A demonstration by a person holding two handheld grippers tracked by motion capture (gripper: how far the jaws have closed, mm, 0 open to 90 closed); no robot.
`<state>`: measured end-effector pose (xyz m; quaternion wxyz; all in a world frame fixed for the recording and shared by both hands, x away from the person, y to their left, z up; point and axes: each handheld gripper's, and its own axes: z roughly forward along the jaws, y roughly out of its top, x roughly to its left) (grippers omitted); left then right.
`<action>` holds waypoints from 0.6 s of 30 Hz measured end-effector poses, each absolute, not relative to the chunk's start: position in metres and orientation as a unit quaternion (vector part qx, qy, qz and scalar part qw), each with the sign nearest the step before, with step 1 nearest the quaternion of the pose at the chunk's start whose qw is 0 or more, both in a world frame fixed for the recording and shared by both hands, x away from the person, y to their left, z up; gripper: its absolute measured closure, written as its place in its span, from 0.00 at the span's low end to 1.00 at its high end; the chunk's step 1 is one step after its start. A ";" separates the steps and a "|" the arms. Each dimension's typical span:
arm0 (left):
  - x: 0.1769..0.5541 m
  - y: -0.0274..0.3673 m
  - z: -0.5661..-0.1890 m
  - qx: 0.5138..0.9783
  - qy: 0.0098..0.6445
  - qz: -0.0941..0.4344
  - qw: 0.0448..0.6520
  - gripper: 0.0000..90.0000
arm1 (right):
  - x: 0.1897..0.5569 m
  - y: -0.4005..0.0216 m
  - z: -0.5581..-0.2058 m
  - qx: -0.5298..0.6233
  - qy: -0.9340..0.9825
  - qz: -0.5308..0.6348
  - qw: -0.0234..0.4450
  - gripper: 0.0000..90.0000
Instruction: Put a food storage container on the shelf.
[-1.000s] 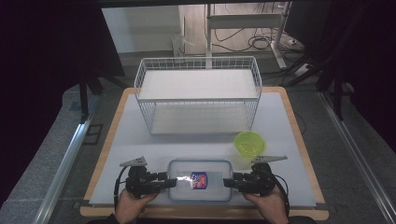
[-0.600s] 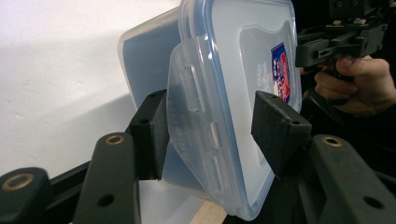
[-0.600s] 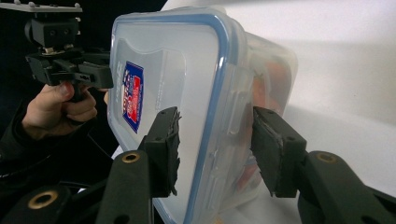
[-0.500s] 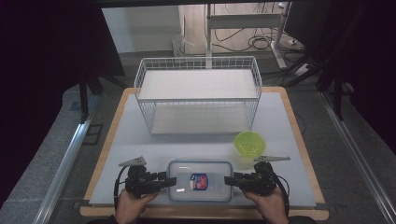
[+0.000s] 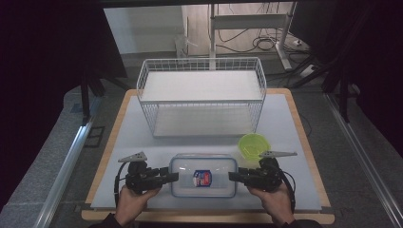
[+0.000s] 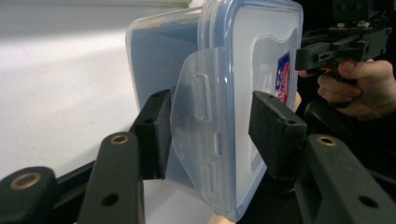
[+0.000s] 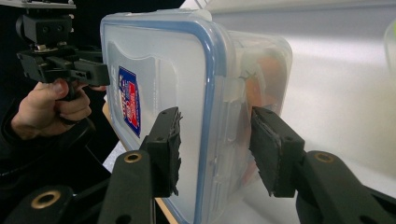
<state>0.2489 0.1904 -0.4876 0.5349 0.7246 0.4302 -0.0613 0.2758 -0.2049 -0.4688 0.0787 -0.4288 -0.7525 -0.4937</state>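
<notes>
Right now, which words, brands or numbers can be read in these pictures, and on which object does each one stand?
No text is readable.
Sticker on the clear lid of the plastic food container: red, blue and white print, too blurred to read in any view.
Wire basket, green bowl: no lettering visible.

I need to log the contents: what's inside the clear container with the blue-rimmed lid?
Through the container wall something orange shows blurrily; what it is cannot be told. The lid and its sticker cover the rest.

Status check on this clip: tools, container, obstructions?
Left tool and right tool straddle the container's end latches, jaws just closing, not clamped. Bowl and wire basket stand clear.
</notes>
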 end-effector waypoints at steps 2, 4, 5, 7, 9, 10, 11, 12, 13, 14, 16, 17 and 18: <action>0.252 0.191 -0.484 0.725 0.429 -0.059 0.535 0.56 | 0.279 -0.204 -0.465 -0.427 -0.753 -0.495 0.076 0.60; 0.255 0.191 -0.480 0.726 0.427 -0.056 0.536 0.56 | 0.283 -0.204 -0.461 -0.423 -0.755 -0.495 0.072 0.60; 0.257 0.191 -0.478 0.726 0.426 -0.055 0.537 0.56 | 0.286 -0.204 -0.456 -0.422 -0.754 -0.499 0.071 0.60; 0.260 0.191 -0.473 0.727 0.423 -0.053 0.538 0.56 | 0.289 -0.204 -0.452 -0.420 -0.753 -0.502 0.067 0.60; 0.266 0.192 -0.465 0.727 0.420 -0.050 0.541 0.56 | 0.292 -0.204 -0.447 -0.419 -0.752 -0.505 0.066 0.60; 0.266 0.192 -0.465 0.727 0.420 -0.050 0.541 0.56 | 0.292 -0.204 -0.447 -0.419 -0.752 -0.505 0.066 0.60; 0.268 0.192 -0.462 0.727 0.420 -0.049 0.541 0.56 | 0.294 -0.204 -0.445 -0.419 -0.750 -0.507 0.065 0.60; 0.270 0.193 -0.460 0.728 0.419 -0.047 0.541 0.56 | 0.296 -0.204 -0.443 -0.416 -0.750 -0.510 0.064 0.60; 0.272 0.193 -0.457 0.728 0.418 -0.045 0.541 0.56 | 0.298 -0.204 -0.441 -0.416 -0.749 -0.511 0.065 0.60; 0.274 0.193 -0.455 0.728 0.418 -0.044 0.541 0.56 | 0.300 -0.204 -0.439 -0.414 -0.749 -0.513 0.062 0.60; 0.277 0.194 -0.450 0.728 0.417 -0.042 0.542 0.56 | 0.306 -0.203 -0.433 -0.413 -0.748 -0.516 0.062 0.60; 0.280 0.194 -0.447 0.728 0.416 -0.040 0.543 0.56 | 0.309 -0.203 -0.430 -0.411 -0.748 -0.518 0.060 0.60; 0.281 0.194 -0.444 0.729 0.416 -0.039 0.543 0.56 | 0.309 -0.203 -0.430 -0.411 -0.748 -0.518 0.060 0.60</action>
